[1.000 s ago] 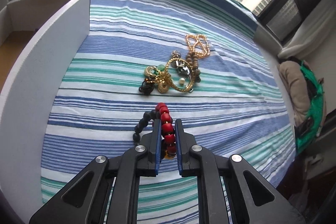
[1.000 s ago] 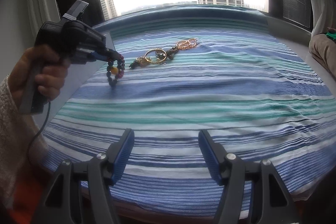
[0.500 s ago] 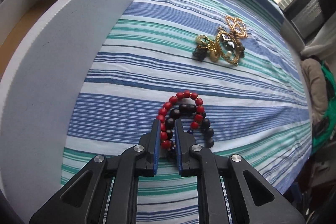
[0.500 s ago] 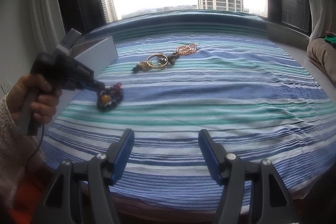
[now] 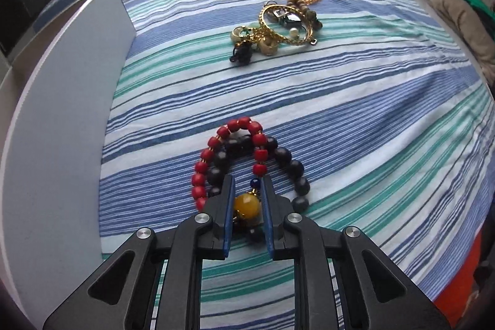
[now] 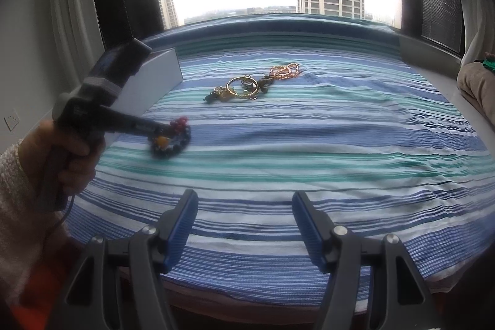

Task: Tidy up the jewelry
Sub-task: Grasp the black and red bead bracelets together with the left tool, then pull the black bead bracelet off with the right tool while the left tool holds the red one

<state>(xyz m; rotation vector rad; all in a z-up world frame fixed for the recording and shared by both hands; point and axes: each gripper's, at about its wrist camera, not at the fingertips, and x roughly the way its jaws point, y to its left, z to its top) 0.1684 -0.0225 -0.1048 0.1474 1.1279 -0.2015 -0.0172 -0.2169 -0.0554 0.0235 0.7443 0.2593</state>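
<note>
Beaded bracelets lie beside the white box, yellow bead between the slightly parted left gripper jaws, apparently released; right gripper gapes idle.

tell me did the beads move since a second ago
Yes. In the right wrist view the beads went from hanging near the white box down onto the striped sheet, farther from the gold pile.
</note>
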